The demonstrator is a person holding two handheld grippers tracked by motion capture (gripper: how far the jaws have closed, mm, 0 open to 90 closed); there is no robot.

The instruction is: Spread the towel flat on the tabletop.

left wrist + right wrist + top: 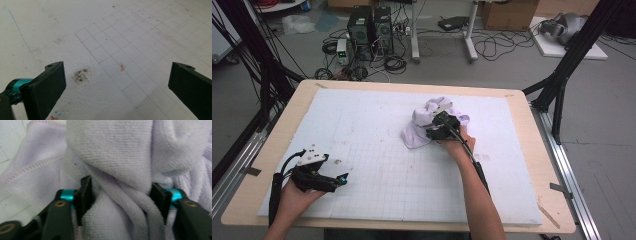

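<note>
One towel [424, 125], bunched mid-mat [362, 115]; right gripper [120, 197] half-closed, squeezing its fold. Left gripper [117, 82] gapes empty near the mat's front-left edge.

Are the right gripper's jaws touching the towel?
Touching. In the right gripper view, both jaws of the right gripper press a bunched fold of the towel between them.

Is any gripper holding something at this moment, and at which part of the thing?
The right gripper has a bunched fold of the lilac towel between its jaws, both pads against the cloth. The left gripper is open over the white mat, holding nothing.
</note>
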